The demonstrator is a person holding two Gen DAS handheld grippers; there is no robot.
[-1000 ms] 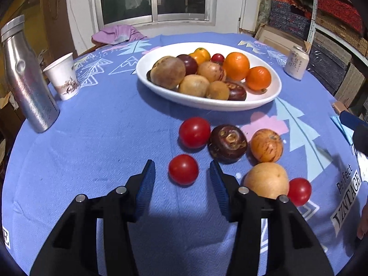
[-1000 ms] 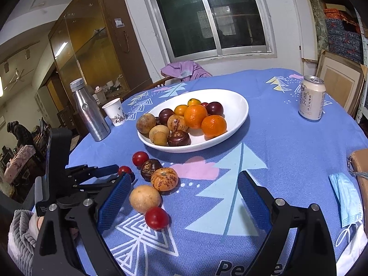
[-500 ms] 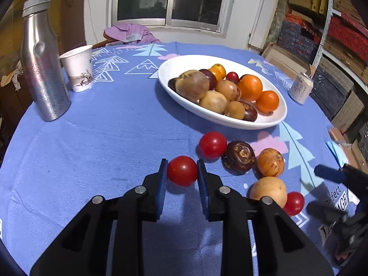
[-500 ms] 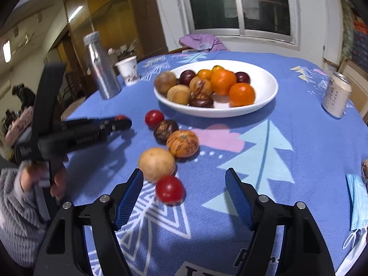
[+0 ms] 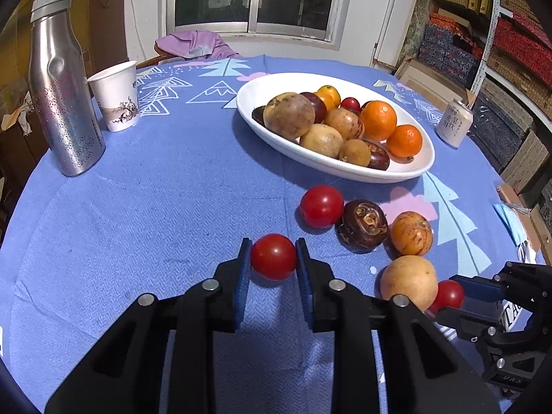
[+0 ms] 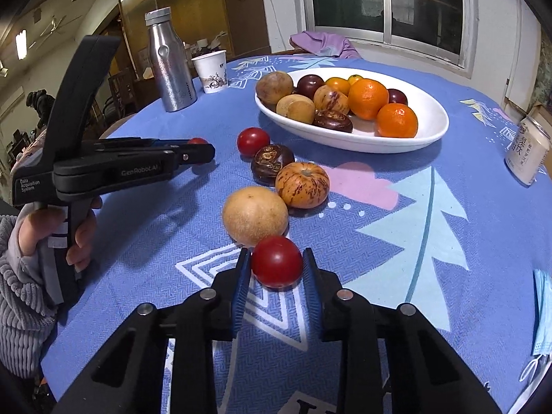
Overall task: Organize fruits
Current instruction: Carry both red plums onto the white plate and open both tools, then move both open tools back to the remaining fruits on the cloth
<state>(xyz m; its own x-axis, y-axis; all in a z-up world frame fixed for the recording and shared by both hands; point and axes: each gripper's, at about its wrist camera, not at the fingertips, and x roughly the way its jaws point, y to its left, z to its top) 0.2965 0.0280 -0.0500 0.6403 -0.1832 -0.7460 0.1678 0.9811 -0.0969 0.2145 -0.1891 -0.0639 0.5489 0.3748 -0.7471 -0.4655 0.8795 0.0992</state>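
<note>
While fruit fills the bowl (image 5: pixel 424 158), left gripper (image 5: pixel 273 258) clamps a tomato (image 5: pixel 273 257), right gripper (image 6: pixel 276 265) (likewise) another tomato (image 6: pixel 276 261).

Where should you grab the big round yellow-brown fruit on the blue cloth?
Probably across the widest middle of the big round yellow-brown fruit, coming from above. A striped orange fruit and a small red tomato crowd its sides, so only the top looks clear.

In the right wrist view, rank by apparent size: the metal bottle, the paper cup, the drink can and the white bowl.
1. white bowl
2. metal bottle
3. drink can, cut off by the frame edge and nearer the camera, so unsure against the cup
4. paper cup
</note>
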